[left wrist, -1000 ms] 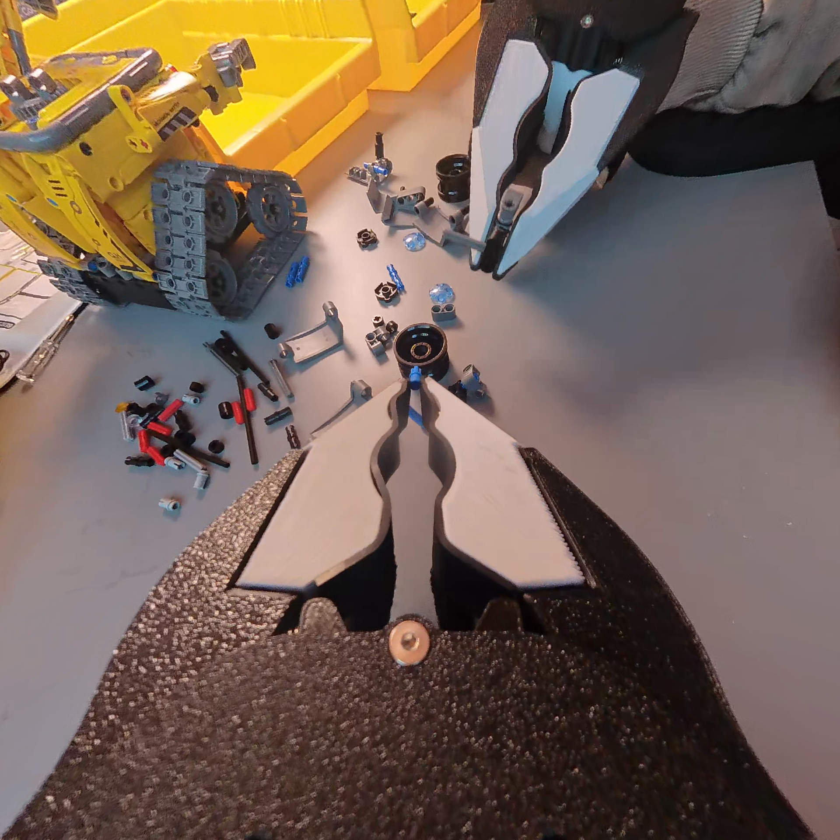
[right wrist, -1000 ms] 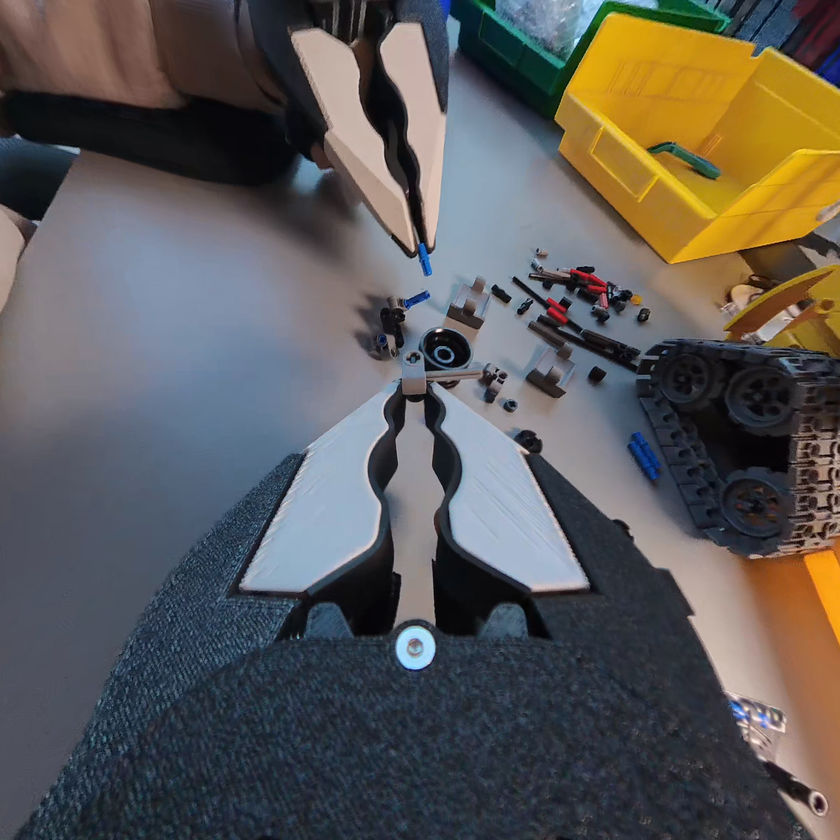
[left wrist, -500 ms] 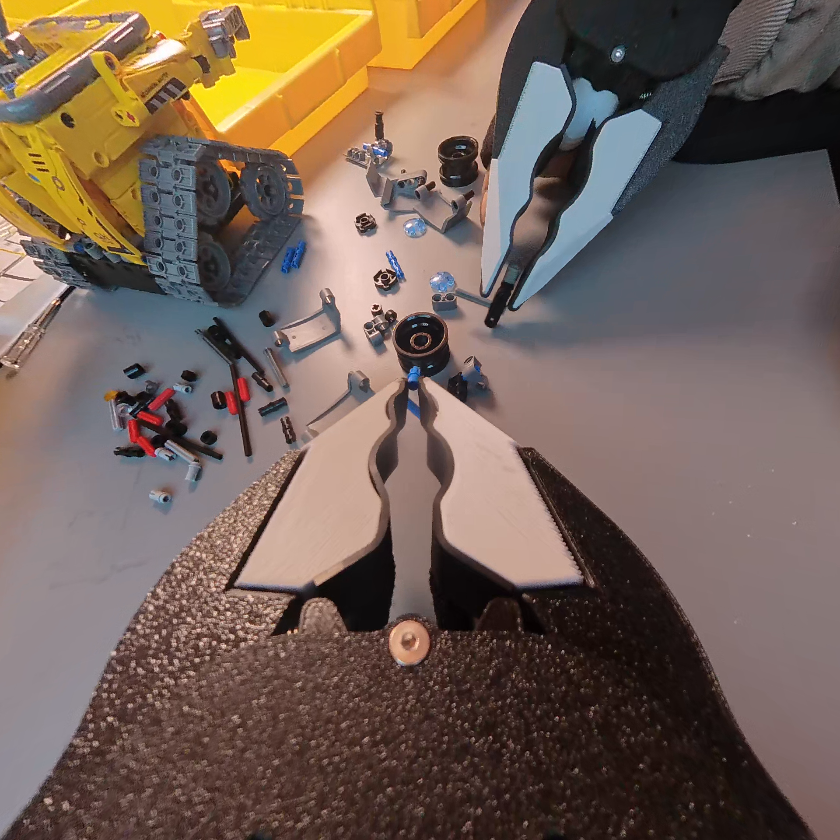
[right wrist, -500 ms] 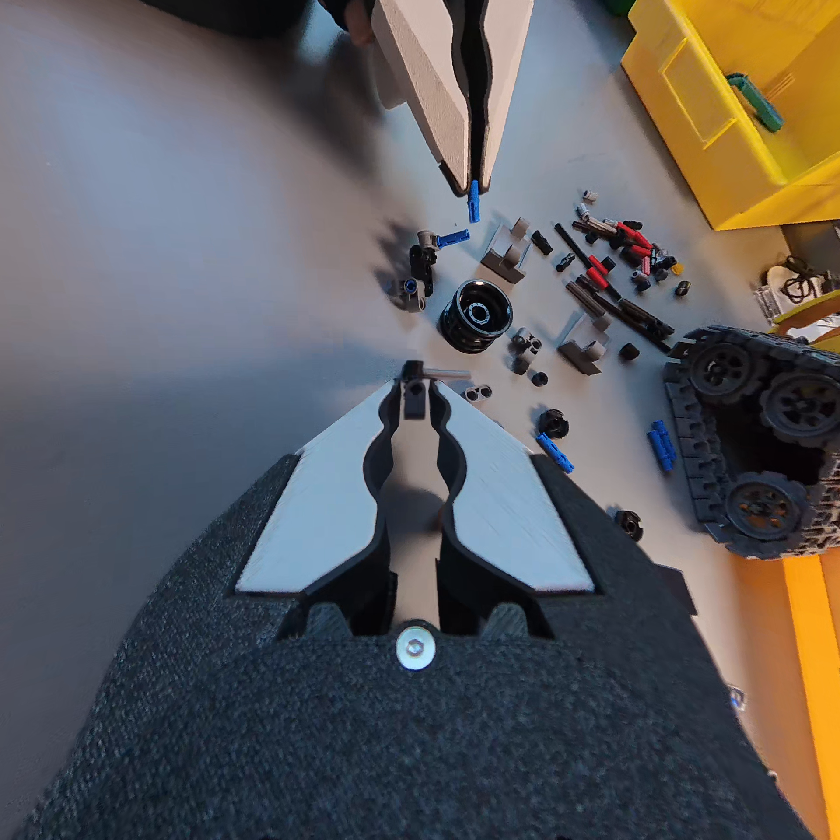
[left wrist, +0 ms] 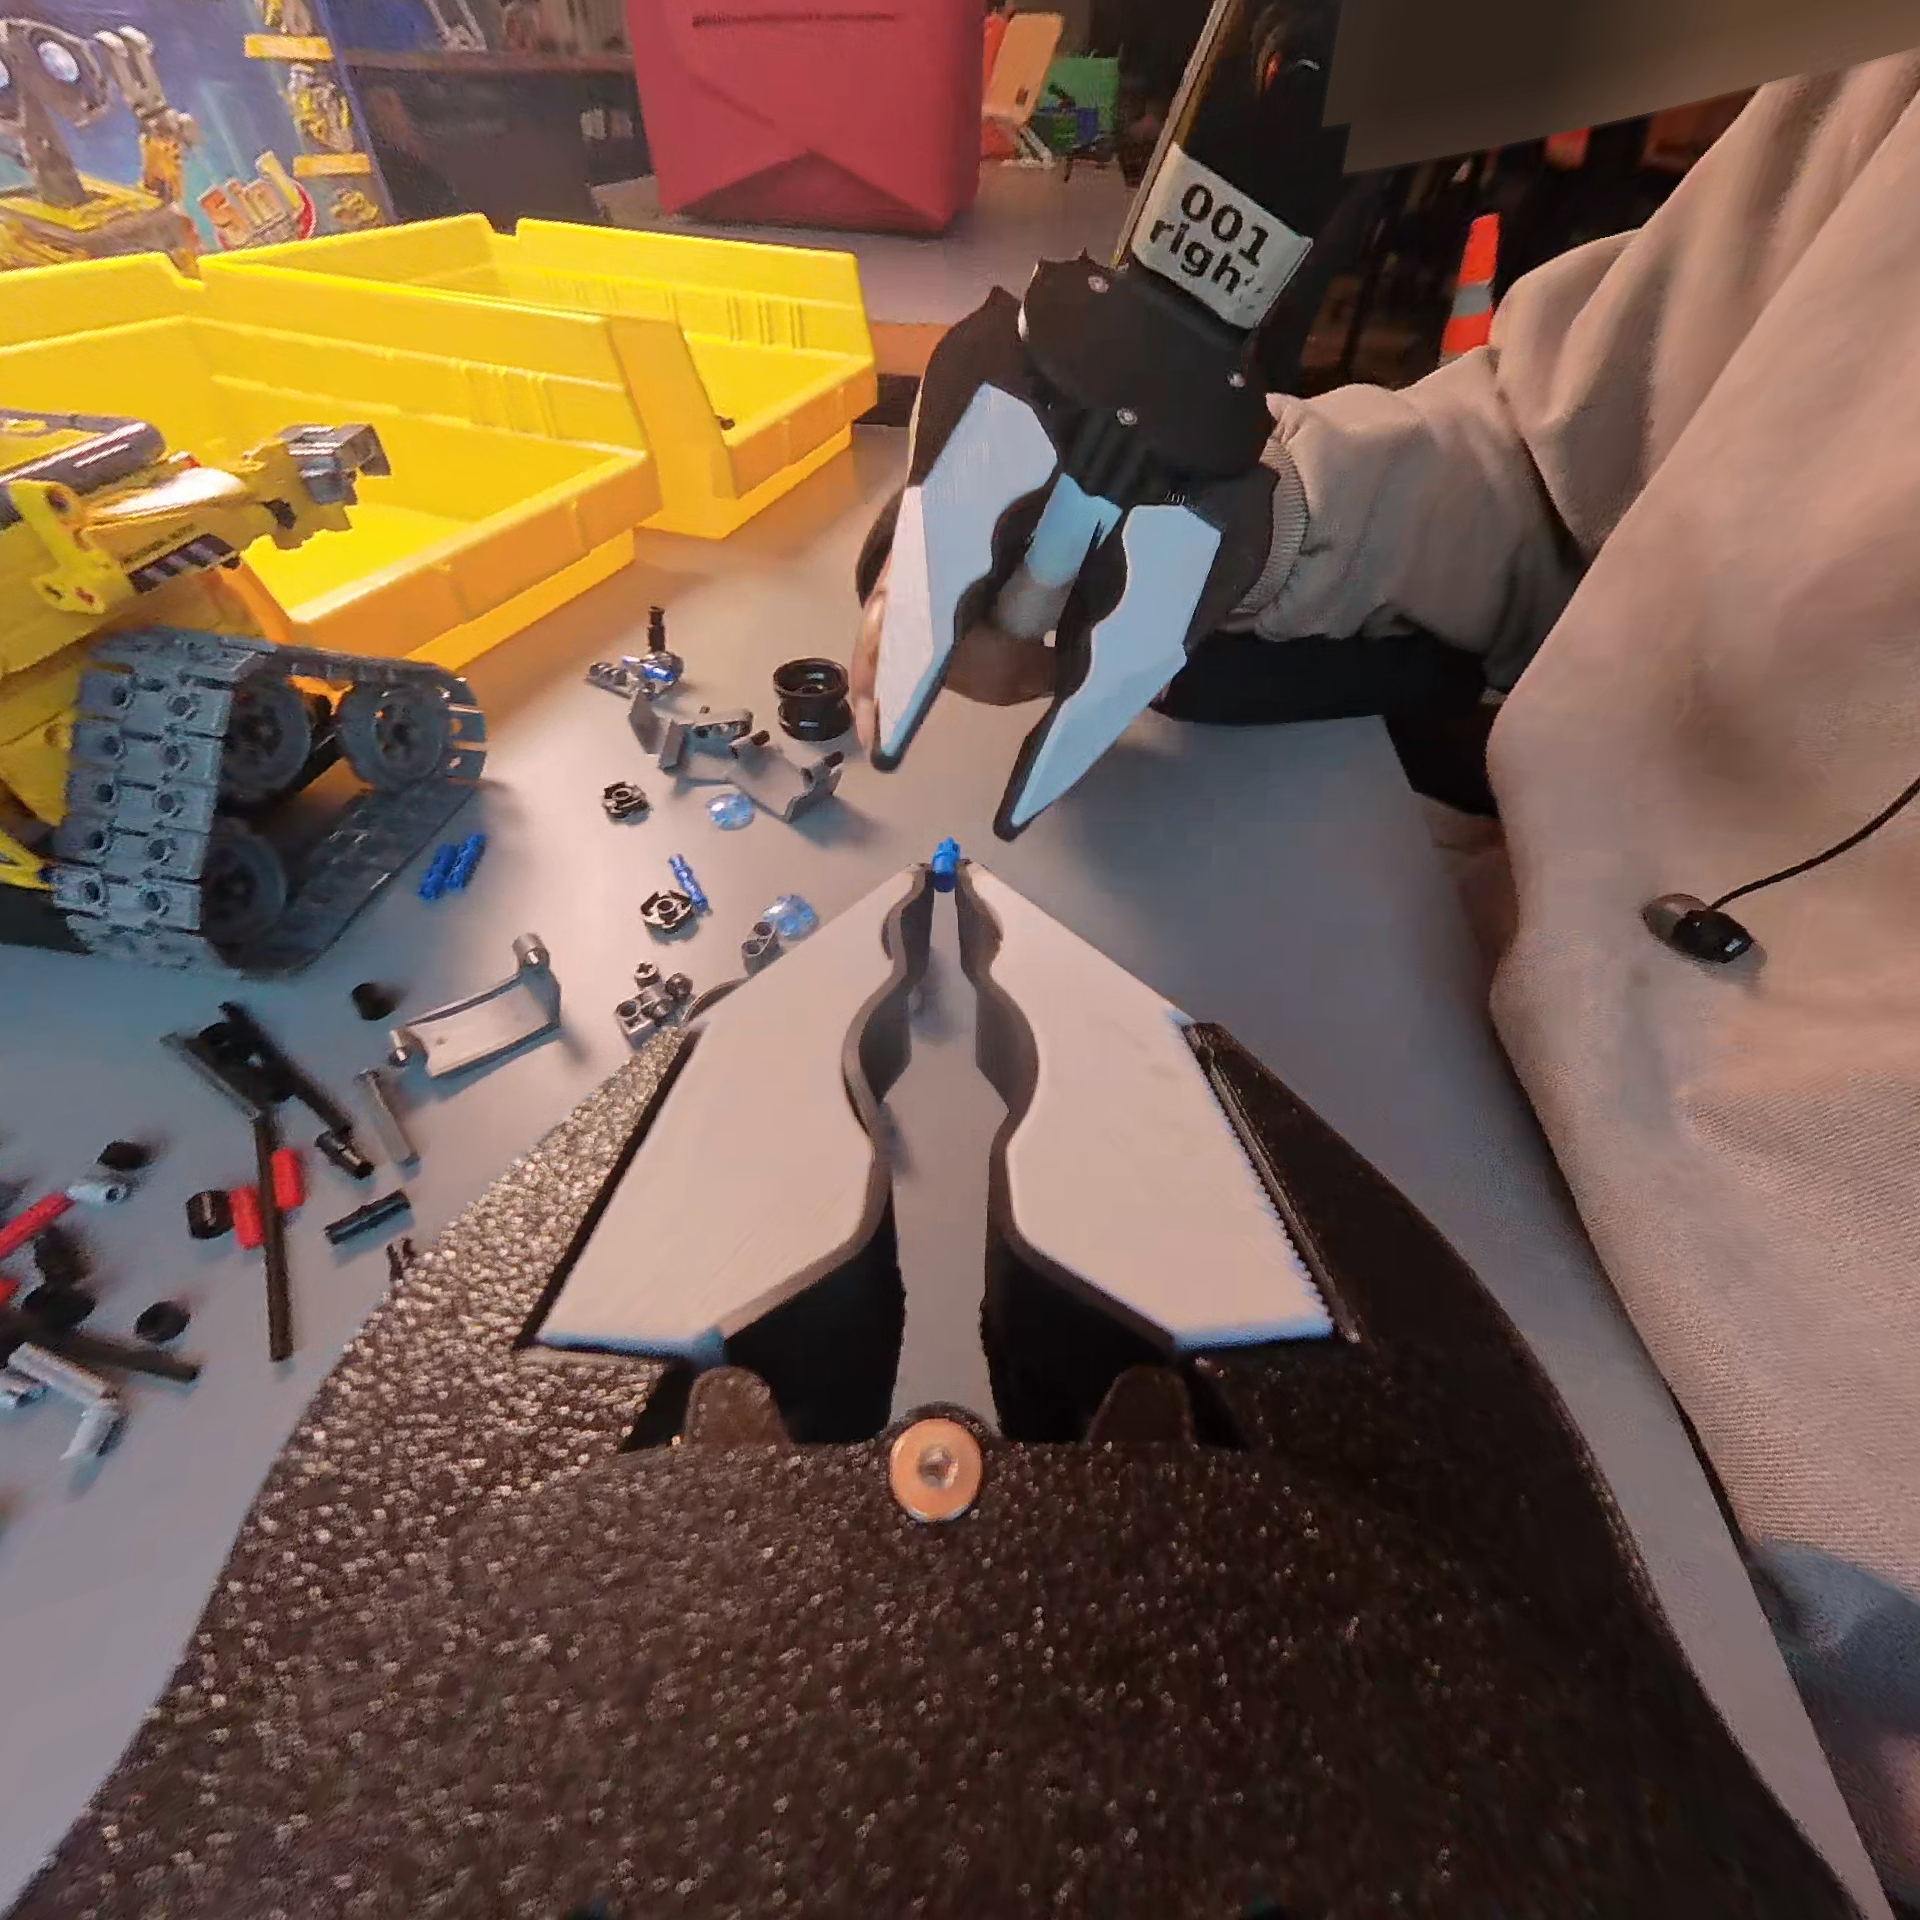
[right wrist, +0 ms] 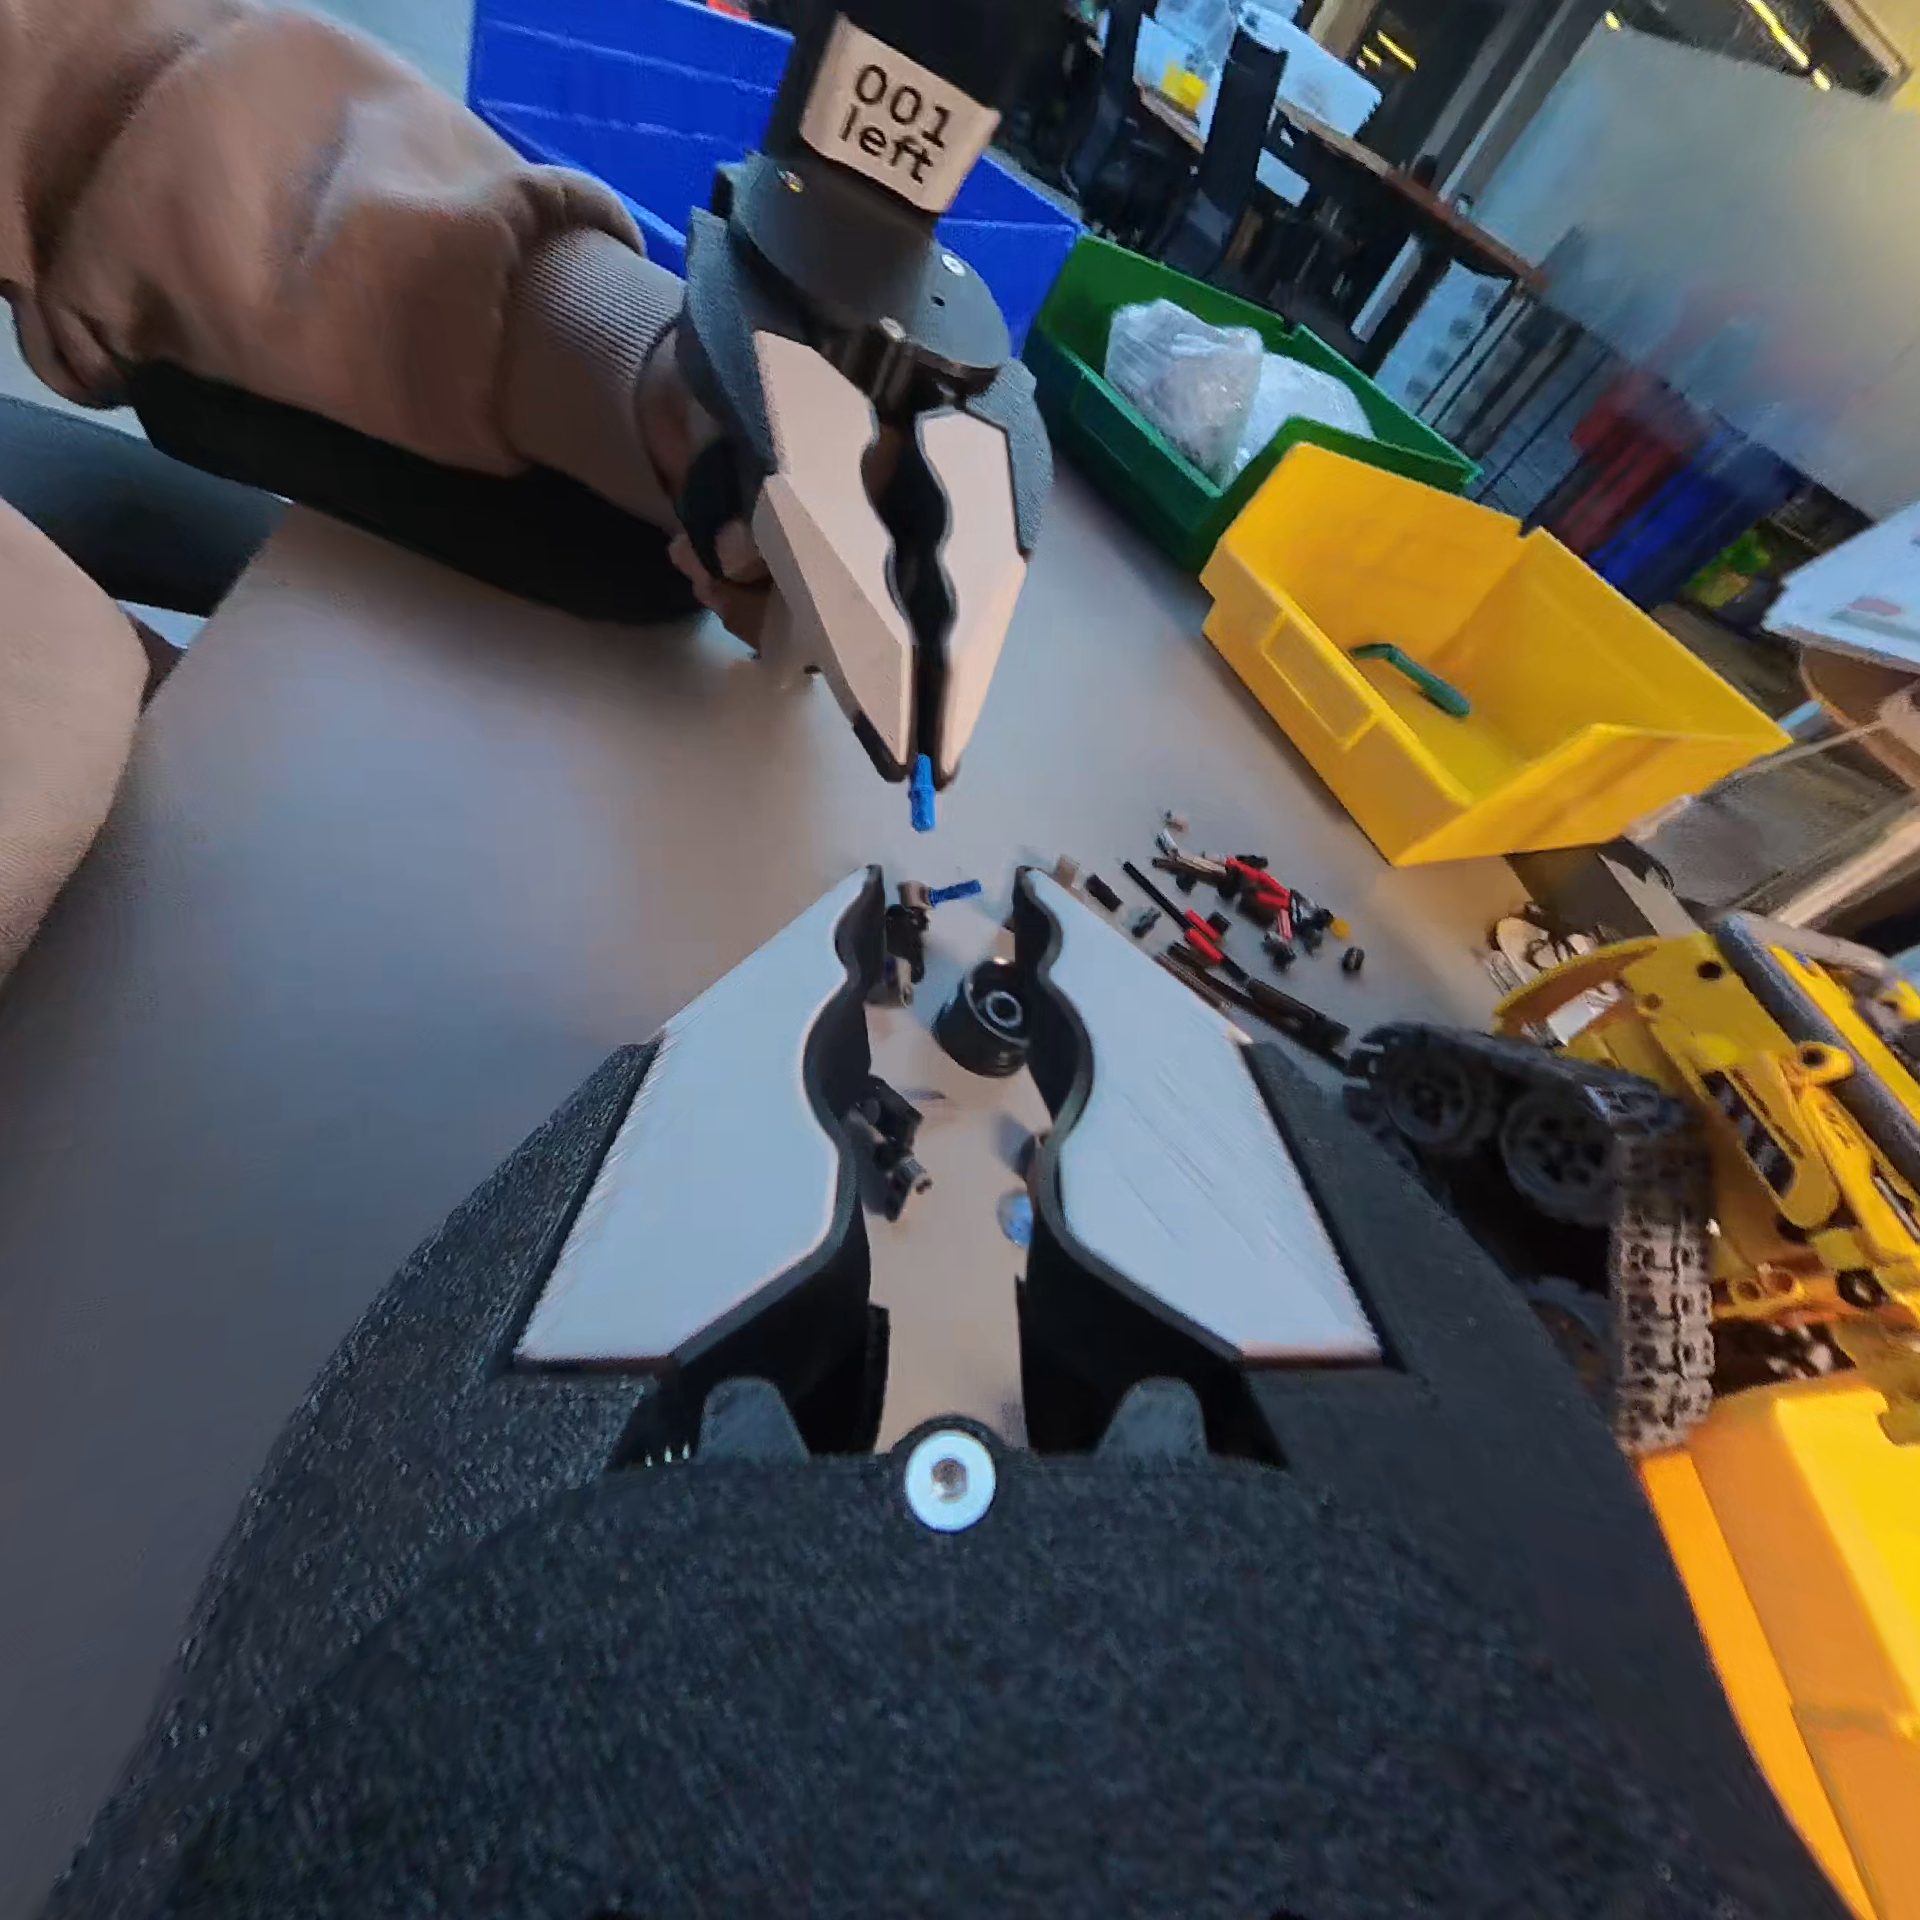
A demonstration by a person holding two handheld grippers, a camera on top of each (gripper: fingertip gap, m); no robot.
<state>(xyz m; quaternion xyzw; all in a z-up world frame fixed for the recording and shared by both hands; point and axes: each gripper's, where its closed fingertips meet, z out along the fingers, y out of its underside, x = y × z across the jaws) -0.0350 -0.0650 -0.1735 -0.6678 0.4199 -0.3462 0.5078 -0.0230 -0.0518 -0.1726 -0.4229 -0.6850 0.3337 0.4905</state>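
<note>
The left tool (left wrist: 943,883) is pressed together on a small blue pin (left wrist: 943,864), which juts out past its tips; in the right wrist view the same left tool (right wrist: 918,771) hangs tips-down above the grey tabletop (right wrist: 416,831) with the blue pin (right wrist: 921,794) clear of the surface. The right tool (right wrist: 943,883) is spread and holds nothing; in the left wrist view the right tool (left wrist: 940,795) hovers just beyond the pin, its two fingers apart, a hand in a beige sleeve (left wrist: 1382,530) behind it. Seen between the right tool's fingers lie a black wheel hub (right wrist: 985,1031) and a second blue pin (right wrist: 954,890) on the tabletop. Loose pieces are scattered to the left of the left tool: a grey bracket (left wrist: 480,1023), a pair of blue pins (left wrist: 453,864), a black rim (left wrist: 811,698), red and black axles (left wrist: 260,1195). Far left stands a yellow tracked model vehicle (left wrist: 187,727) with grey treads; behind it sit yellow bins (left wrist: 499,343); a green bin (right wrist: 1226,416) with a plastic bag shows far in the right wrist view.
</note>
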